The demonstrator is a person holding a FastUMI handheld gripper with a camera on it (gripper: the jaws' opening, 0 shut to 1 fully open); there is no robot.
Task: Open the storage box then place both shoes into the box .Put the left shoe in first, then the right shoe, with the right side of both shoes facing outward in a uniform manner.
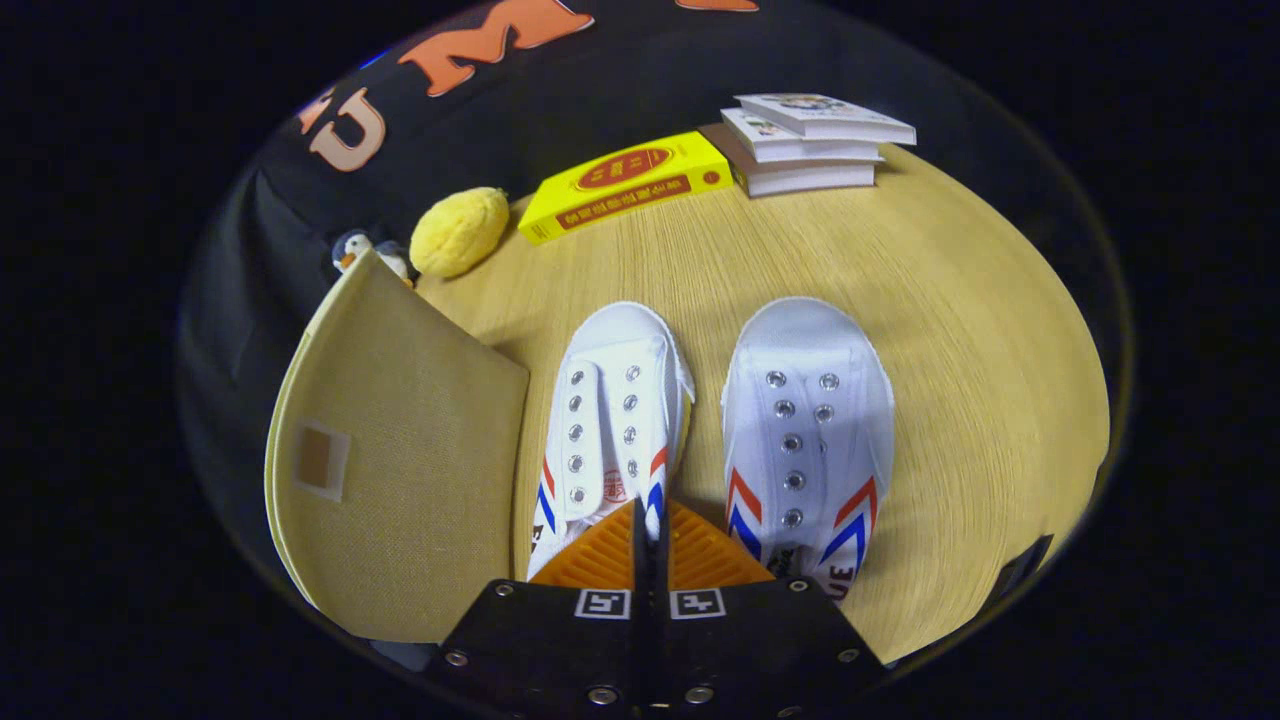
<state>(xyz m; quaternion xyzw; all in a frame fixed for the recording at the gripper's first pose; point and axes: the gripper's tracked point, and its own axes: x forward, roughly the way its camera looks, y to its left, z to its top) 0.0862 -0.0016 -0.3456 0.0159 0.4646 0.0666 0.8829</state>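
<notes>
While the gripper (pixel 650 535) is pressed together over the left shoe (pixel 610 420), right shoe (pixel 808 430) beside, labels unreadable.

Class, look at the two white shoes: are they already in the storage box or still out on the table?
Out. Both shoes, left and right, stand side by side on the bare wooden table, beside the fabric box. The gripper, fingers together, holds neither.

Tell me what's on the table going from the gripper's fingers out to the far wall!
Closed fingertips of the gripper → two white shoes, left shoe and right shoe side by side → yellow book → stack of white books.
</notes>
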